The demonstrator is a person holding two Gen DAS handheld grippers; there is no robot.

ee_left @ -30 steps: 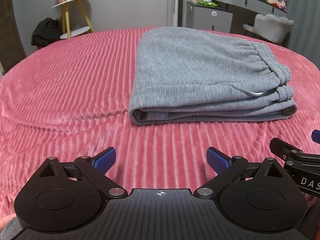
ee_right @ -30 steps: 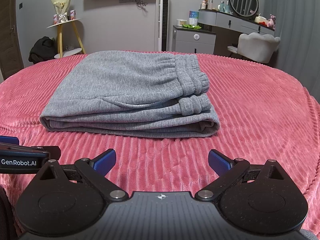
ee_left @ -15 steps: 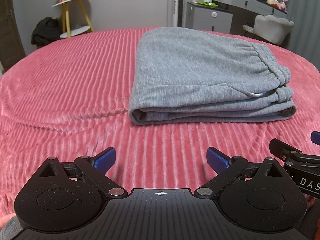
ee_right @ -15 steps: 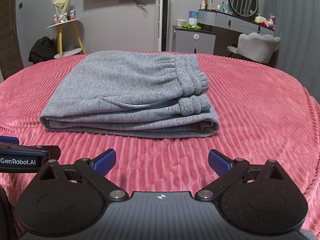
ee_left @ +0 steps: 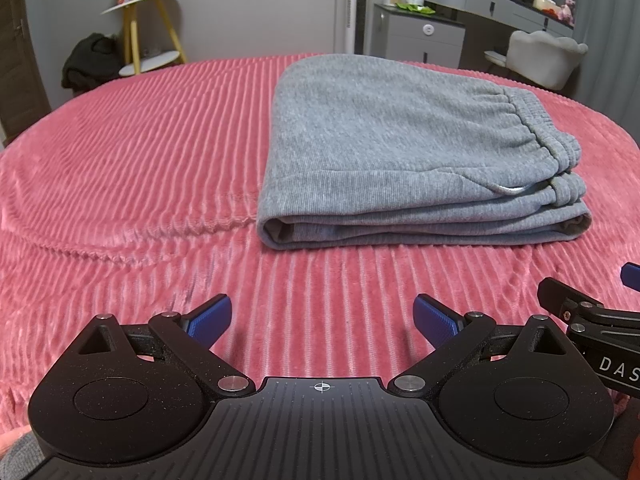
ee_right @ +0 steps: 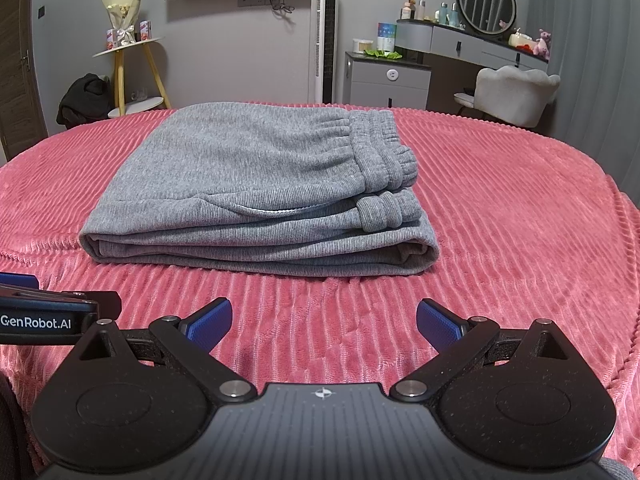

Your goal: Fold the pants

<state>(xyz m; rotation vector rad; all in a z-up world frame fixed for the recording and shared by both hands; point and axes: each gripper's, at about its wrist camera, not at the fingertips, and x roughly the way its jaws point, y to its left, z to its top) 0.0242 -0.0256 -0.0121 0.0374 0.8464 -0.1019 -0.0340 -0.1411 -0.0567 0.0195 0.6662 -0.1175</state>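
Observation:
The grey sweatpants (ee_left: 404,160) lie folded in a flat stack on the pink ribbed bedspread (ee_left: 140,168), waistband and cuffs at the right side; they also show in the right wrist view (ee_right: 256,192). My left gripper (ee_left: 322,320) is open and empty, held over the bedspread in front of the stack's left half. My right gripper (ee_right: 324,322) is open and empty, in front of the stack's right half. Neither touches the pants.
The bedspread (ee_right: 520,220) covers the bed, which ends on the right near a white chair (ee_right: 516,92) and a grey dresser (ee_right: 388,78). A yellow-legged side table (ee_left: 148,28) and a dark bag (ee_left: 90,60) stand beyond the far left edge.

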